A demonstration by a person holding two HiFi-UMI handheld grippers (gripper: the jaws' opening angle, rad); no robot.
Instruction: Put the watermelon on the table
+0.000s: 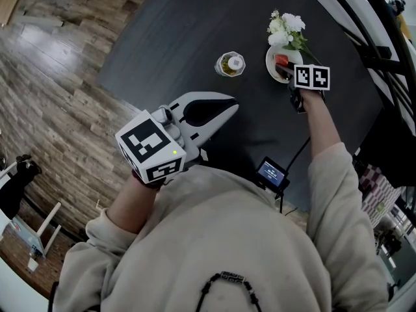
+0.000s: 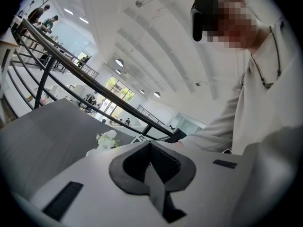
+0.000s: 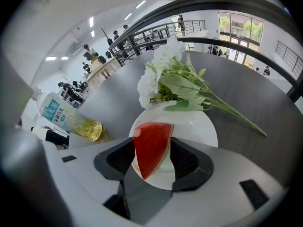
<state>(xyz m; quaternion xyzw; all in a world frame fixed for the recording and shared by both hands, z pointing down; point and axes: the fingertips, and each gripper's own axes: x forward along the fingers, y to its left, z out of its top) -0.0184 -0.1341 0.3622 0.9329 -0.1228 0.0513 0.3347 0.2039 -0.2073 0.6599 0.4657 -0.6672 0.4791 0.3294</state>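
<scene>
Wood floor (image 1: 52,77) (dark railing (image 3: 227,1) beyond)

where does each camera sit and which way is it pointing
Head view: on the person's head, looking steeply down at the table; shows both arms, left gripper, right gripper.
Left gripper view: on the left gripper, facing level towards flowers; shows its shut jaws, the person's chest.
Right gripper view: on the right gripper, tilted down at watermelon on a plate; shows its jaws.
Shared: flowers, all three.
</scene>
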